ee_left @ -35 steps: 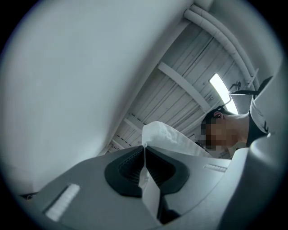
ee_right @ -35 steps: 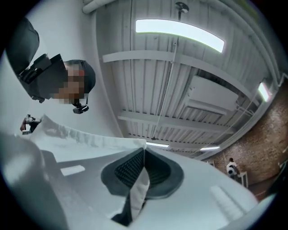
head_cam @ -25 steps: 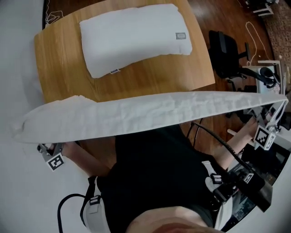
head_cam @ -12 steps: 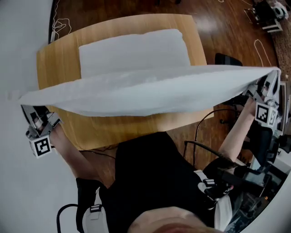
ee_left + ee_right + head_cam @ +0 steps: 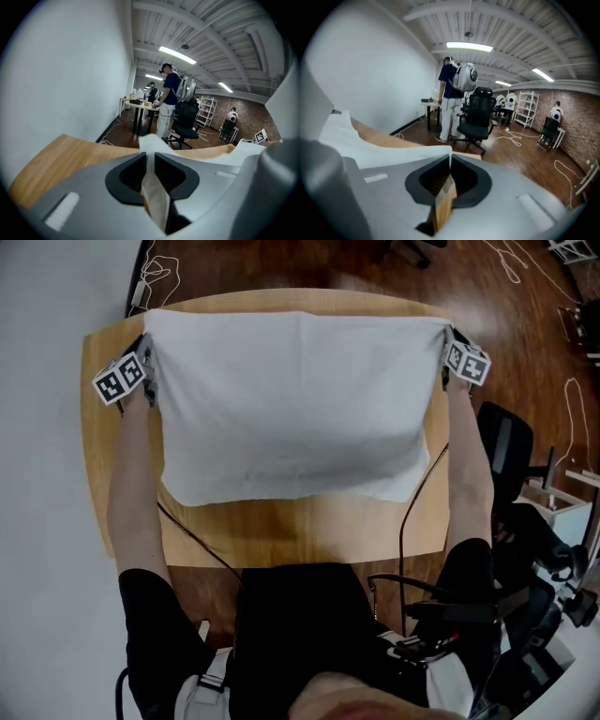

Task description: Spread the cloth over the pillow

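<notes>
Two far corners of the cloth [image 5: 291, 399] are what the next move turns on, one per gripper. Upper left of the head view: the left gripper [image 5: 145, 348] sits at the cloth's upper-left corner, w/ the sheet running from it down-frame toward the person and off to the right. Its jaws have just been opening. A strip of cloth stands in the gap, but the pads look slightly parted, so prob. no real pinch.

Centre: the cloth lies on the tabletop [image 5: 281, 531], long axis left–right across the frame, w/ bare wood showing below its near edge. It's white, thin and lightly creased, w/ a soft swell in the middle. That's prob. the pillow underneath, which isn't visible at all.

Upper right: the right gripper [image 5: 450, 338] is at the opposite far corner, jaws pressed together on a thin edge of cloth. Each gripper is right at its own corner, so the next move likely needs no reach, just a release.
</notes>
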